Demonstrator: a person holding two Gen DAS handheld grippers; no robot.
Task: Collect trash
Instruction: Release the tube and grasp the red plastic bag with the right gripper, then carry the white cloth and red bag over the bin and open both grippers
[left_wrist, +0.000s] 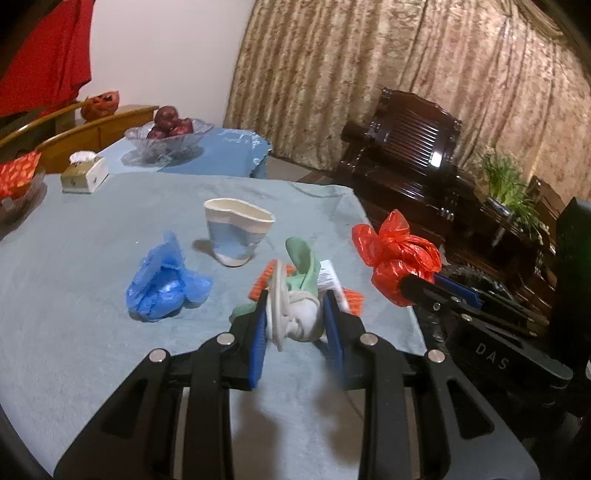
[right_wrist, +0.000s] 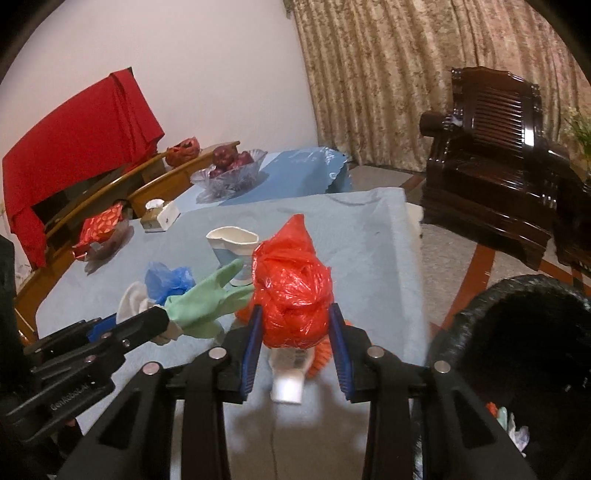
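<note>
Starting over on the left side of the table (left_wrist: 92, 229), which has a pale blue cloth over it, there's a dish of red-wrapped snacks (right_wrist: 101, 230) at the far edge and a small tissue box (left_wrist: 84, 173) just past it, with a glass bowl of dark red fruit (left_wrist: 168, 134) on the second table behind. Moving in, a crumpled blue plastic bag (left_wrist: 164, 286) sits on the cloth by itself, and a squashed paper cup (left_wrist: 236, 230) stands just behind and to the right of it. Next comes the left gripper (left_wrist: 295, 314), clenched around a green rubber glove (left_wrist: 303, 273) with a whitish cuff, so that piece of trash is held up off the cloth, fingers pointing away. Under and just past it you can see an orange bristle brush (left_wrist: 260, 280) with a white handle lying near the front edge of the table. Further right, the right gripper (right_wrist: 295, 332) is clamped on a scrunched red plastic bag (right_wrist: 291, 295), held above the table's front right corner. Past the table edge on the far right there's a black trash bin (right_wrist: 517, 332) standing on the floor, with a few scraps already visible inside, and a dark wooden armchair (right_wrist: 491, 147) against the patterned curtain (right_wrist: 388, 74) behind it.
</note>
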